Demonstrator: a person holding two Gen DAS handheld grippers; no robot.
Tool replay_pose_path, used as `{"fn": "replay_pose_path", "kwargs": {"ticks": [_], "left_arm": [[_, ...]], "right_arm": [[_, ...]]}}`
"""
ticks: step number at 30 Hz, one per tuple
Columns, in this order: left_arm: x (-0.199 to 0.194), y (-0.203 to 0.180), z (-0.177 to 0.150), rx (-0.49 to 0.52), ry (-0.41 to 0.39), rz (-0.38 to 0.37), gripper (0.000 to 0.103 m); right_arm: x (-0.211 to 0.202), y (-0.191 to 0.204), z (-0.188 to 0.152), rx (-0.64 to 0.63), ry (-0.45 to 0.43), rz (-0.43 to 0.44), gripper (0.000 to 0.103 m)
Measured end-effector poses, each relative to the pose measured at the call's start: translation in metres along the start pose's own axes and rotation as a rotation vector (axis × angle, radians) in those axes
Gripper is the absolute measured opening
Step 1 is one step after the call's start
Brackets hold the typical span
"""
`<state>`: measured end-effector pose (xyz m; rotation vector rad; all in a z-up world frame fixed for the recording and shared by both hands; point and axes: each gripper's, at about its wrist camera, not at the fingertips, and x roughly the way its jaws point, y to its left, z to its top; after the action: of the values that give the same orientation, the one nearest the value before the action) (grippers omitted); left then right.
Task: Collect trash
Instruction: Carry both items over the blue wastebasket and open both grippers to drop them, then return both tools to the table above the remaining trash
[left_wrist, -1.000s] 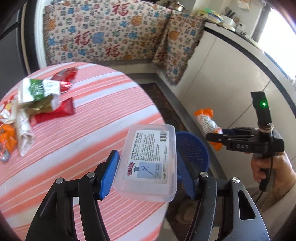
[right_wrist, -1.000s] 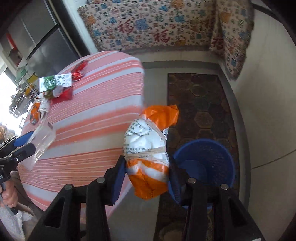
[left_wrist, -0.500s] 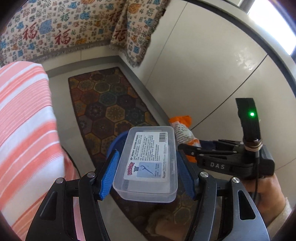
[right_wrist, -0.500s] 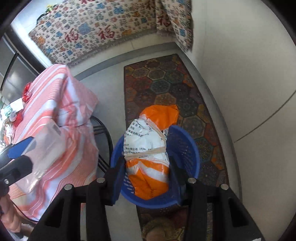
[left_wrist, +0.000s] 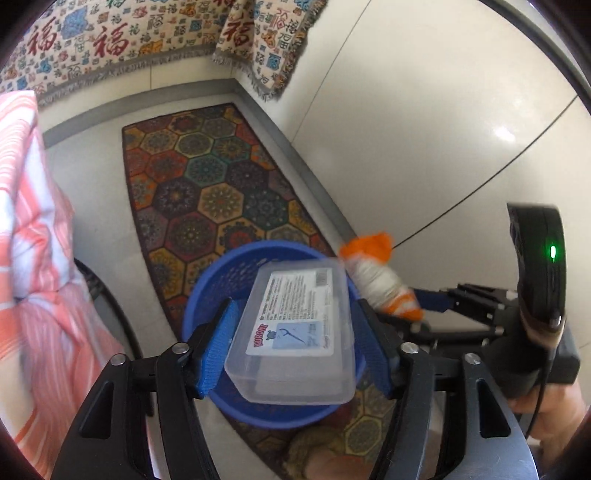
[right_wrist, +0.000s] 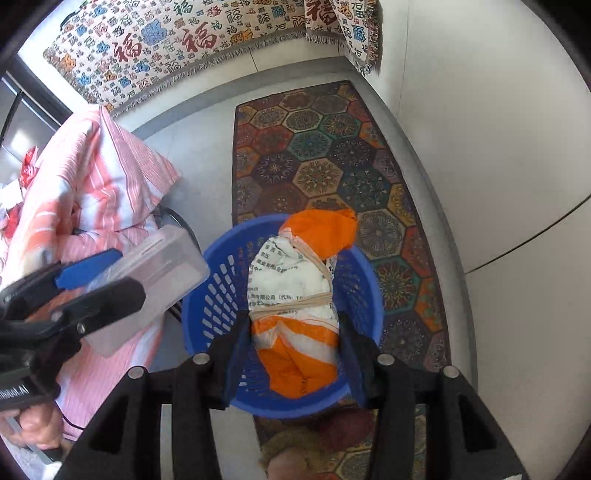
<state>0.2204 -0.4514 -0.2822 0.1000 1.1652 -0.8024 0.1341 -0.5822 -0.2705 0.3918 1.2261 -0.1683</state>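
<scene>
Hanging over basket: blue basket (right_wrist: 207, 295) on the patterned rug (right_wrist: 317, 173)
Left gripper (left_wrist: 295, 347): jaws pinching a clear plastic box (left_wrist: 295, 332), long axis pointing forward; label print unreadable
Right gripper (right_wrist: 295, 350): jaws clamping an orange-and-white bag (right_wrist: 295, 295), orange end forward, Chinese print
</scene>
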Motion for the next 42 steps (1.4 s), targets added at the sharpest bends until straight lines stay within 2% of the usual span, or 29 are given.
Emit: {"fn": "replay_pose_path", "kwargs": {"ticks": [1, 2, 5, 8, 10, 13, 15, 17, 19, 21, 24, 28, 30, 33, 39, 42], "left_arm": [[0.001, 0.001, 0.002, -0.007, -0.003, -0.009, 0.081], [-0.001, 0.001, 0.005, -0.014, -0.01, -0.016, 0.081], [-0.009, 0.001, 0.011, -0.032, -0.027, -0.024, 0.081], [-0.049, -0.005, 0.01, -0.026, -0.092, -0.035, 0.081], [-0.087, -0.014, 0.003, 0.001, -0.151, -0.03, 0.083], [-0.148, -0.017, -0.017, 0.025, -0.231, -0.006, 0.091], [-0.182, -0.011, -0.034, 0.046, -0.26, 0.016, 0.093], [-0.209, -0.001, -0.054, 0.057, -0.276, 0.059, 0.094], [-0.23, 0.017, -0.075, 0.043, -0.282, 0.106, 0.096], [-0.243, 0.041, -0.099, 0.003, -0.274, 0.163, 0.096], [-0.255, 0.087, -0.135, -0.08, -0.245, 0.257, 0.096], [-0.265, 0.147, -0.177, -0.185, -0.239, 0.388, 0.096], [-0.273, 0.173, -0.191, -0.233, -0.245, 0.443, 0.096], [-0.28, 0.21, -0.207, -0.293, -0.246, 0.512, 0.096], [-0.294, 0.254, -0.214, -0.33, -0.251, 0.623, 0.096], [-0.298, 0.271, -0.214, -0.339, -0.257, 0.641, 0.099]], "right_arm": [[0.002, 0.001, -0.001, -0.01, 0.003, -0.001, 0.059], [0.004, 0.001, -0.002, -0.017, 0.009, -0.006, 0.063], [0.003, -0.001, -0.001, -0.022, 0.0, -0.01, 0.065], [-0.013, -0.002, 0.001, -0.009, -0.058, -0.043, 0.065], [-0.035, 0.001, 0.004, -0.006, -0.141, -0.072, 0.065], [-0.083, 0.018, 0.006, -0.029, -0.313, -0.103, 0.065], [-0.117, 0.036, 0.001, -0.049, -0.442, -0.116, 0.065], [-0.146, 0.055, -0.006, -0.068, -0.557, -0.123, 0.066], [-0.168, 0.076, -0.013, -0.084, -0.654, -0.113, 0.073], [-0.183, 0.097, -0.019, -0.105, -0.728, -0.095, 0.073], [-0.192, 0.139, -0.021, -0.184, -0.79, -0.074, 0.08], [-0.174, 0.208, -0.027, -0.336, -0.778, -0.058, 0.08], [-0.158, 0.242, -0.029, -0.409, -0.726, -0.034, 0.08], [-0.136, 0.296, -0.037, -0.501, -0.632, 0.052, 0.08], [-0.081, 0.379, -0.069, -0.594, -0.424, 0.134, 0.08], [-0.064, 0.399, -0.075, -0.624, -0.383, 0.136, 0.08]]}}
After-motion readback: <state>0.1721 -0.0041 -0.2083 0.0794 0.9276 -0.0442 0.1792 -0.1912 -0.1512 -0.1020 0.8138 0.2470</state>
